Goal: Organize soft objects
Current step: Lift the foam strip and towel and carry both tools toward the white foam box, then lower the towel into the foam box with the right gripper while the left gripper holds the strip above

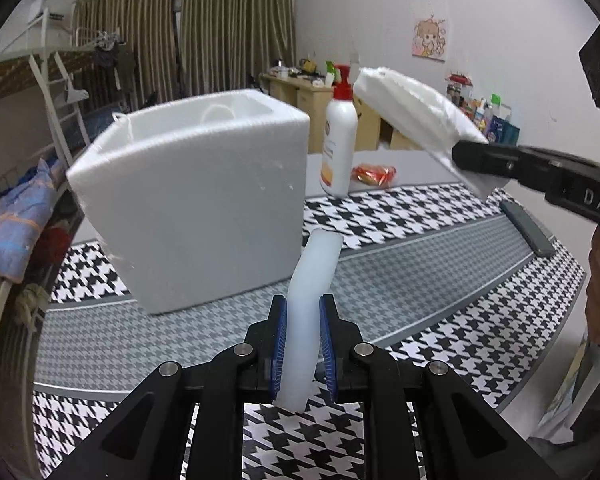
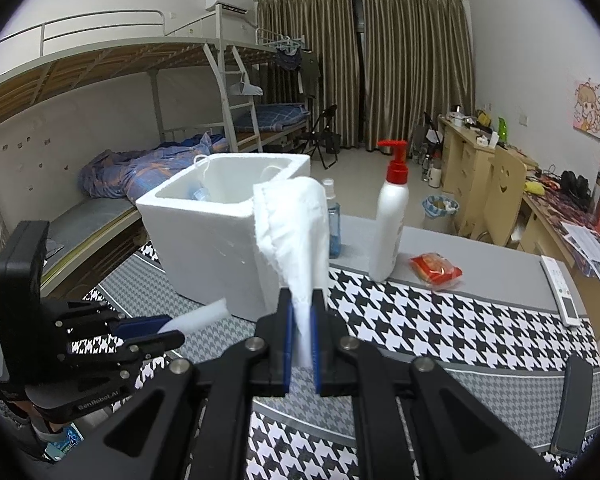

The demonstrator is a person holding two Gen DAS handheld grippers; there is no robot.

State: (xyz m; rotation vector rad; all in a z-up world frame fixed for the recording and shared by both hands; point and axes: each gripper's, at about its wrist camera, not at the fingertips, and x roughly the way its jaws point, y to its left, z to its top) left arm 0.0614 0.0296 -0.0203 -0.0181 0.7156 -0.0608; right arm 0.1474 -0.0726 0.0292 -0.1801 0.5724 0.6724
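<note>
A white foam box (image 1: 196,196) (image 2: 216,236) stands open-topped on the houndstooth cloth, with a few items partly visible inside. My left gripper (image 1: 303,312) (image 2: 172,330) is shut on a pale foam strip (image 1: 314,280) (image 2: 198,316) that sticks up and forward, held above the cloth in front of the box. My right gripper (image 2: 302,304) (image 1: 466,158) is shut on a white cloth (image 2: 294,220) (image 1: 412,106), raised to the right of the box near its top edge. The cloth fans upward from the pads.
A white pump bottle with a red top (image 2: 392,216) (image 1: 340,136) and a red snack packet (image 2: 436,270) (image 1: 374,174) sit behind on the table. A blue spray bottle (image 2: 332,220) stands beside the box. A white remote (image 2: 560,290) and a dark remote (image 1: 526,228) lie near the right edge (image 2: 596,320).
</note>
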